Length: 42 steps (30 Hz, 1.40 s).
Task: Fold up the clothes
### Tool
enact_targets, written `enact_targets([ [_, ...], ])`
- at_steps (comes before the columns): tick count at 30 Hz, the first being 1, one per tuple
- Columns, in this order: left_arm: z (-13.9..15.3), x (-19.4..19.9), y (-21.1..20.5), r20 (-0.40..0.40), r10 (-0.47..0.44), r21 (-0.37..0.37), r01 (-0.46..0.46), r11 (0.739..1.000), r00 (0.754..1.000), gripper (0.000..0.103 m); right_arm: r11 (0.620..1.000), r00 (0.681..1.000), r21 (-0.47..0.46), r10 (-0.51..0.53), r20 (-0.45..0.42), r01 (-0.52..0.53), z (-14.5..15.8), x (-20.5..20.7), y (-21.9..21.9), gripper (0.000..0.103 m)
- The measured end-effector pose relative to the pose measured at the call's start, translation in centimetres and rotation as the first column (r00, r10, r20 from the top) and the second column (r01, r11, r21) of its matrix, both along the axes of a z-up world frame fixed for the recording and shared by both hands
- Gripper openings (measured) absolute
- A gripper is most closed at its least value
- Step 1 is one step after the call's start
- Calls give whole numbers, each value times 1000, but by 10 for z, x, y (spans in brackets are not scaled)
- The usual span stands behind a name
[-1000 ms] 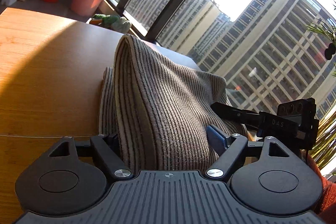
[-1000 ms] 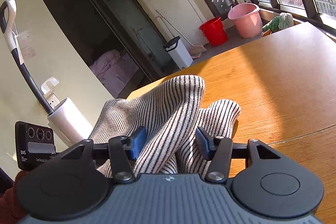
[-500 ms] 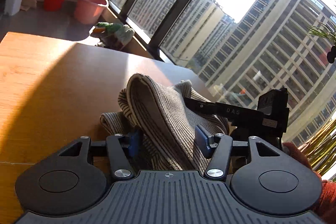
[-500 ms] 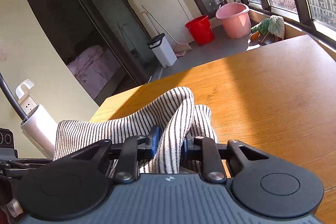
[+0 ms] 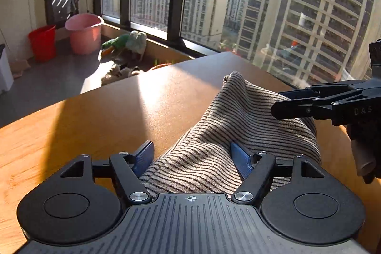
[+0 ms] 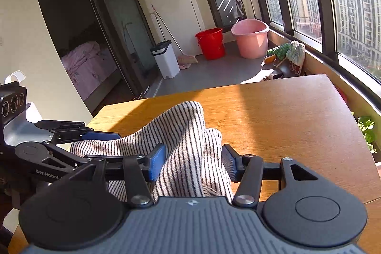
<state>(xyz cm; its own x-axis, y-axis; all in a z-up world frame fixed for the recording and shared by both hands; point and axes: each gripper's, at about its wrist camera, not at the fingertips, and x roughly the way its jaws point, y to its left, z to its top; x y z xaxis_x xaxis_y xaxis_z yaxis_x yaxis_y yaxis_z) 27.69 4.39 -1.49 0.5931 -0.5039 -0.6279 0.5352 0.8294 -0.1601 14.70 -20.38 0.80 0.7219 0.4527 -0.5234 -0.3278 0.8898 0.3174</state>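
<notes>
A grey-and-black striped garment [image 5: 238,116] lies bunched on the wooden table [image 5: 95,123]. My left gripper [image 5: 191,156] straddles its near end with the jaws opening. The left blue pad stands off the cloth and the right pad is beside a fold. In the right wrist view the same garment [image 6: 185,125] rises in a ridge between the blue pads of my right gripper [image 6: 193,161]. Those jaws are opening too, and the pads no longer pinch the fabric. The right gripper [image 5: 285,104] hovers over the garment's far side.
The table [image 6: 273,111] ends near a window wall on one side. On the floor beyond it stand a pink tub [image 6: 250,37], a red bucket [image 6: 210,42], a white bin [image 6: 166,58] and a pile of rags [image 5: 126,42].
My right gripper, pinched on a fold half a second ago, has spread its jaws. The raised cloth has sunk onto the table. The left view has swung round and its jaws have widened.
</notes>
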Motion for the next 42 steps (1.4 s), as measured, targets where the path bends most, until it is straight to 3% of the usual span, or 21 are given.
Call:
enact_targets([
  [1, -2, -1, 5, 1, 4, -10, -4, 1000, 1000, 77, 1000, 1000, 12, 10, -17, -10, 3, -9, -5, 82],
  [2, -2, -3, 7, 6, 5, -12, -5, 1000, 1000, 77, 999, 999, 27, 22, -39, -20, 4, -18, -9, 85],
  [8, -2, -8, 15, 10, 9, -34, -9, 999, 1000, 79, 987, 972, 162, 57, -229, -20, -20, -37, -18, 85],
  [14, -5, -7, 24, -42, 25, -86, -28, 996, 999, 79, 974, 958, 227, 78, -274, -14, -35, -26, -1, 85],
  [17, -9, -12, 36, -105, 46, -143, -61, 988, 993, 79, 981, 966, 196, 49, -253, 2, -29, -5, 5, 85],
  [20, -9, -27, 41, -140, 10, -186, -36, 982, 990, 79, 990, 973, 141, 11, -231, 23, -31, 22, 11, 85],
  [23, -10, -44, 41, -160, -31, -233, -7, 972, 987, 79, 996, 979, 88, -10, -202, 28, -34, 44, 20, 97],
  [26, -15, -59, 45, -189, -83, -314, 20, 949, 979, 84, 997, 996, -73, 3, -84, -10, -29, 56, 40, 103],
  [31, -12, -74, 54, -172, -143, -392, 65, 918, 975, 86, 960, 997, -276, 68, 45, -53, -1, 52, 67, 103],
  [34, 0, -75, 76, -126, -59, -466, -7, 885, 990, 90, 955, 995, -297, 49, 91, -20, 16, 33, 66, 103],
  [35, 4, -75, 84, -111, -28, -491, -31, 870, 993, 94, 963, 996, -271, 38, 84, -14, 19, 25, 61, 103],
  [38, 11, -62, 92, -114, 78, -497, -125, 859, 990, 96, 981, 1000, -194, 17, 0, -17, 12, 2, 50, 103],
  [40, 6, -51, 79, -124, 81, -448, -128, 885, 989, 96, 978, 998, -204, 27, -53, -37, 1, -11, 51, 103],
  [42, -6, -43, 63, -155, 73, -383, -128, 915, 985, 94, 975, 999, -222, 20, -31, -27, -7, -24, 56, 103],
])
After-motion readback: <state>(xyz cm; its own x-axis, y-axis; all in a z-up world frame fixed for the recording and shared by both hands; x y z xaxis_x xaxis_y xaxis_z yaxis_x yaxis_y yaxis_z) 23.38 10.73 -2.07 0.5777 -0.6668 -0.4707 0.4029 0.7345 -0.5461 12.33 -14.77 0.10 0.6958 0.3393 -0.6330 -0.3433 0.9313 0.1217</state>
